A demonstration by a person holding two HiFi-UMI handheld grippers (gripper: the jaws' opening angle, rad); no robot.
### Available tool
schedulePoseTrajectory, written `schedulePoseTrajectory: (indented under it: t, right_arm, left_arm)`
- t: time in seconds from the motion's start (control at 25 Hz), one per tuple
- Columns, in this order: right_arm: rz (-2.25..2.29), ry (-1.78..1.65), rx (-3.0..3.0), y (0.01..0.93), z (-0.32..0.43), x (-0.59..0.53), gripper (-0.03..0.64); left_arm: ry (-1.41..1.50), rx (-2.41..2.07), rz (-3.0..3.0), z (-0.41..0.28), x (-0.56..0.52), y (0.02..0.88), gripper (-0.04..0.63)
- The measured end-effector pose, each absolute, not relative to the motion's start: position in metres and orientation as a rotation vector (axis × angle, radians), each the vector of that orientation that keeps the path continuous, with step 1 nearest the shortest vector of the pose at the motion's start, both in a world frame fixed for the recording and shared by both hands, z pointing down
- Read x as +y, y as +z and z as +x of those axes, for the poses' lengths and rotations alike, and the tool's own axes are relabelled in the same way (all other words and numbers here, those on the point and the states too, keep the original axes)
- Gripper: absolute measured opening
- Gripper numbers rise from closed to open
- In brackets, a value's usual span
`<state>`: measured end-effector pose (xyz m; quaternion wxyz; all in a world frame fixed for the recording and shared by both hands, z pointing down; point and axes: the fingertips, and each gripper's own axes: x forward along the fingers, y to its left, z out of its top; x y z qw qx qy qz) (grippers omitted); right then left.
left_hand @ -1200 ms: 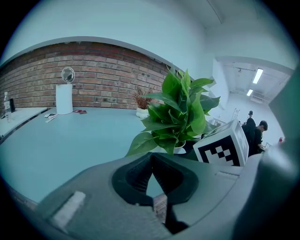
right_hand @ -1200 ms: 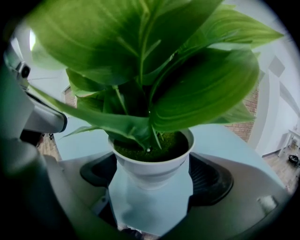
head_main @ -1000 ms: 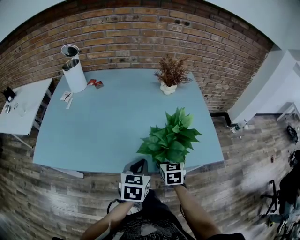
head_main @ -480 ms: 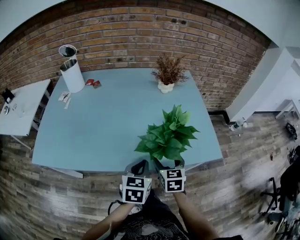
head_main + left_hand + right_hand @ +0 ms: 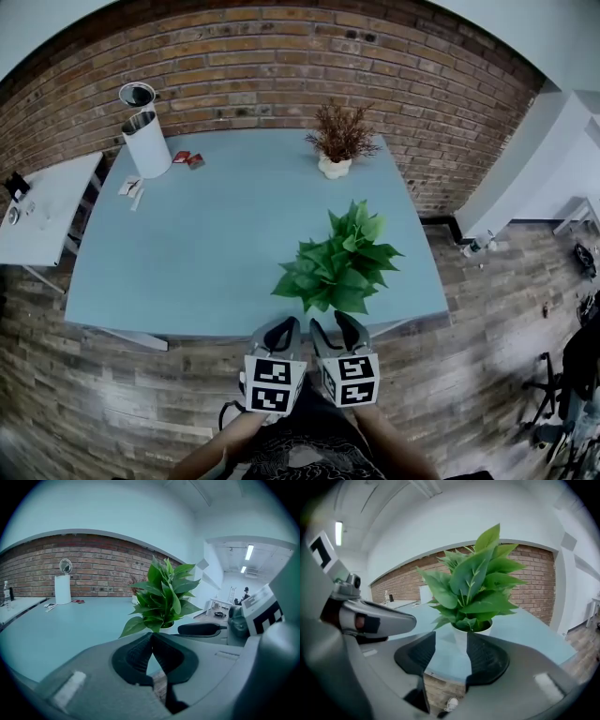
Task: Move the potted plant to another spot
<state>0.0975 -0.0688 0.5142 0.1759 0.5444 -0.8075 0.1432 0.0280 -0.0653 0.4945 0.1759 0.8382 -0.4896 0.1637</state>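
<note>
The potted plant, green leaves in a small white pot, stands upright on the blue table near its front right edge. Both grippers hang just in front of that edge, short of the plant and touching nothing. My right gripper points at the pot; its jaws are apart and closing, with only air between them. My left gripper sits beside it on the left, with its jaws meeting at the tips and holding nothing. The plant rises beyond them.
A dried brown plant in a white pot stands at the table's far edge by the brick wall. A white cylinder bin with a round mirror and small red items are at the far left. A white side table stands to the left.
My right gripper has drawn back from the pot toward the person, off the table's front edge, and its jaws have narrowed. The plant stays on the table. The left gripper has hardly moved.
</note>
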Motion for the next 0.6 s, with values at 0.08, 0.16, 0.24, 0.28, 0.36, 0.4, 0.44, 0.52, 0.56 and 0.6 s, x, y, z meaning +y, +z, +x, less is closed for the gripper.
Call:
schedulePoseTrajectory:
  t: [0.08, 0.16, 0.24, 0.28, 0.36, 0.4, 0.44, 0.52, 0.56, 0.6]
  right_arm:
    - [1.532, 0.421, -2.312, 0.506, 0.092, -0.063, 0.182]
    - [1.519, 0.432, -2.328, 0.498, 0.088, -0.058, 0.144]
    - [1.516, 0.435, -2.336, 0.492, 0.086, -0.054, 0.091]
    - [1.514, 0.435, -2.342, 0.489, 0.086, -0.053, 0.059]
    - [1.498, 0.431, -2.359, 0.483, 0.083, -0.05, 0.006]
    - [1.487, 0.426, -2.369, 0.481, 0.081, -0.049, 0.006]
    - [1.478, 0.42, -2.377, 0.478, 0.079, -0.048, 0.005]
    - [1.466, 0.417, -2.388, 0.475, 0.074, -0.046, 0.005]
    - [1.461, 0.419, -2.393, 0.473, 0.073, -0.045, 0.005]
    - [1.457, 0.421, -2.397, 0.472, 0.071, -0.045, 0.005]
  left_arm:
    - [0.459, -1.392, 2.385, 0.029, -0.063, 0.493, 0.0]
    - [0.455, -1.394, 2.392, 0.029, -0.061, 0.492, 0.002]
    - [0.445, -1.394, 2.395, 0.028, -0.058, 0.49, 0.0]
    - [0.441, -1.395, 2.397, 0.028, -0.058, 0.489, 0.0]
    - [0.435, -1.399, 2.404, 0.026, -0.057, 0.487, 0.002]
    - [0.434, -1.402, 2.408, 0.026, -0.057, 0.486, 0.001]
    - [0.433, -1.404, 2.412, 0.025, -0.057, 0.485, 0.002]
    - [0.428, -1.408, 2.416, 0.024, -0.056, 0.482, 0.001]
    - [0.424, -1.409, 2.415, 0.024, -0.056, 0.481, 0.001]
    - [0.419, -1.409, 2.415, 0.024, -0.055, 0.48, 0.001]
